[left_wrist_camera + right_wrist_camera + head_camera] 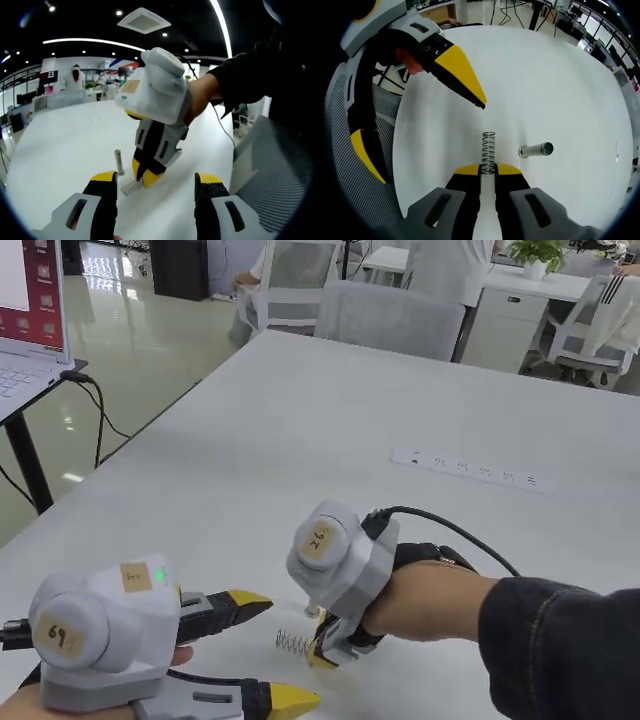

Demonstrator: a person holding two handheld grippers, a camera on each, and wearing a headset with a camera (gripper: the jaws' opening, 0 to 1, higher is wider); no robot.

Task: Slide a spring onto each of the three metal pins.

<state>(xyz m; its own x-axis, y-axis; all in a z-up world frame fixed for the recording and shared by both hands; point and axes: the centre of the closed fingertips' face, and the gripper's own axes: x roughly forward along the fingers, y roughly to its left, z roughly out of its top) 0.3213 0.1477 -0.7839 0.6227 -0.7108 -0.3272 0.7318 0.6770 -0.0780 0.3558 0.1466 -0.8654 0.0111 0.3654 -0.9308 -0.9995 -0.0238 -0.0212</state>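
Note:
My right gripper (489,171) is shut on the lower end of a small steel spring (489,146), which sticks out ahead of its yellow tips. In the head view this gripper (322,650) points down at the white table, and the spring (291,642) lies almost flat, jutting left. A short metal pin (536,149) stands upright on the table just beside the spring, also seen as the pin (119,161) in the left gripper view. My left gripper (156,179) is open with nothing between its fingers, and it faces the right gripper (155,159) and the spring (131,186) from close by.
The white table (330,430) stretches away to the far edge. A white power strip (470,469) lies at the back right. A black cable (450,530) trails from the right gripper. Grey chairs (390,315) stand beyond the table, and a laptop stand (25,360) is at the left.

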